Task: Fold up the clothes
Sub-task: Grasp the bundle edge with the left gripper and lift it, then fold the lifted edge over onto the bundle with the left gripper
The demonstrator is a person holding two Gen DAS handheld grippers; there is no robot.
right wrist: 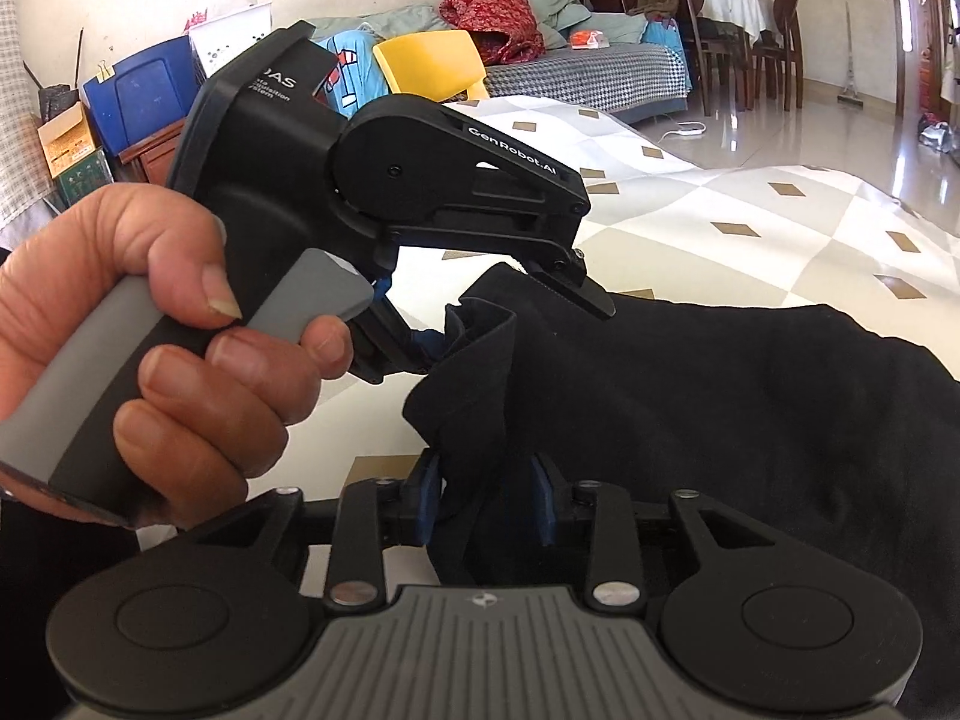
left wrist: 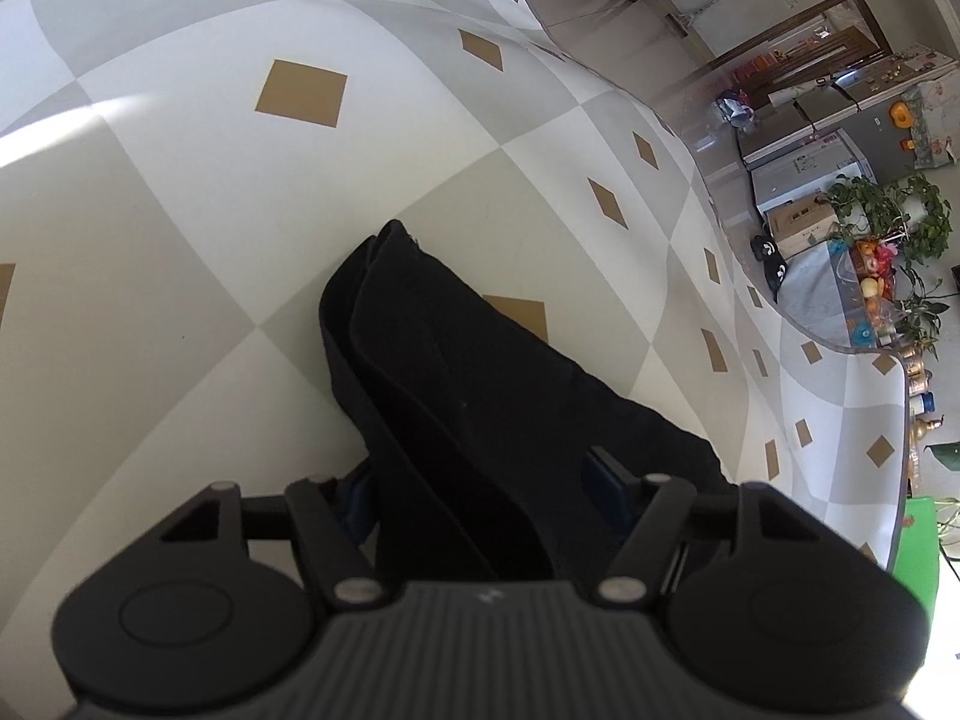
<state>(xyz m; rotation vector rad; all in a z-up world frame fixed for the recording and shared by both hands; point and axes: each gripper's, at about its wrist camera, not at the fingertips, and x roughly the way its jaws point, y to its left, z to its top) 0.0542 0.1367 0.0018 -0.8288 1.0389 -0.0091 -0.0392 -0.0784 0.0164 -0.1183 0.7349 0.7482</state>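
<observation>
A black garment (left wrist: pixel 480 396) hangs bunched between my left gripper's (left wrist: pixel 480 480) blue pads, above the checked cloth surface (left wrist: pixel 180 228). In the right wrist view the same garment (right wrist: pixel 720 420) spreads to the right over the surface. My right gripper (right wrist: pixel 486 498) is shut on a bunched edge of it. The left gripper (right wrist: pixel 510 306), held in a hand, is shut on the garment's edge just above and behind the right one. The two grippers are close together.
The surface is a white and grey checked cloth with brown diamonds (right wrist: pixel 750 228). Beyond it are a yellow chair (right wrist: pixel 432 66), a sofa with bedding (right wrist: pixel 570 60), a dining table with chairs (right wrist: pixel 738 30), plants and boxes (left wrist: pixel 870 222).
</observation>
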